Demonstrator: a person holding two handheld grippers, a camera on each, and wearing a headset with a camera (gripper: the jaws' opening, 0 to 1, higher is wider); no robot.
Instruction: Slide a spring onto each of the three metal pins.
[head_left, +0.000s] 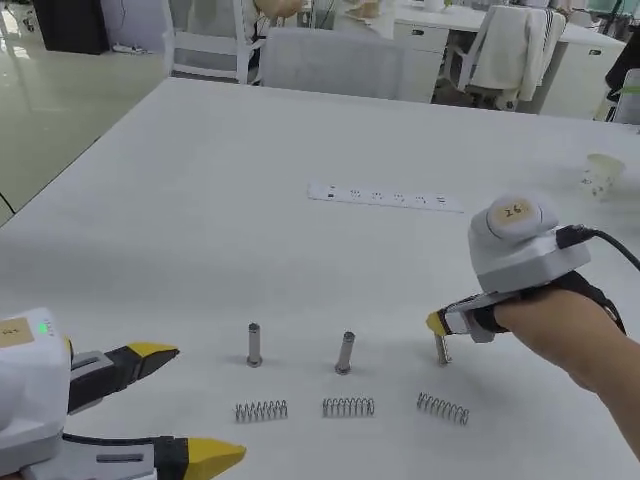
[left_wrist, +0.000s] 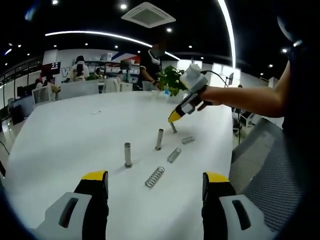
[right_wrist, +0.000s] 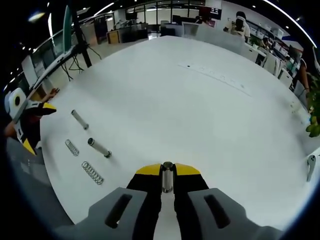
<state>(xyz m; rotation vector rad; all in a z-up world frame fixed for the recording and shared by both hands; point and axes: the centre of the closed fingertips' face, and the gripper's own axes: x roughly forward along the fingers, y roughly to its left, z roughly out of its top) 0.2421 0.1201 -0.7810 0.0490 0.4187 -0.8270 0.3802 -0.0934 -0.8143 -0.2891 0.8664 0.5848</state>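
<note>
Three short metal pins stand in a row on the white table (head_left: 300, 150): the left pin (head_left: 254, 345), the middle pin (head_left: 345, 353) and the right pin (head_left: 441, 350). In front of each lies a spring: the left spring (head_left: 261, 410), the middle spring (head_left: 348, 406), the right spring (head_left: 443, 408). My right gripper (head_left: 437, 323) is shut on the right pin's top; its own view has that pin (right_wrist: 167, 181) clamped between the yellow tips of the right gripper (right_wrist: 167, 170). My left gripper (head_left: 185, 405) hovers open at the near left, and the left gripper (left_wrist: 155, 177) holds nothing, facing the pins and the left spring (left_wrist: 154, 176).
A white power strip (head_left: 385, 196) lies across the table's middle. A paper cup (head_left: 603, 174) stands at the far right. Chairs and desks stand beyond the table's far edge. The table's near edge runs just behind the springs.
</note>
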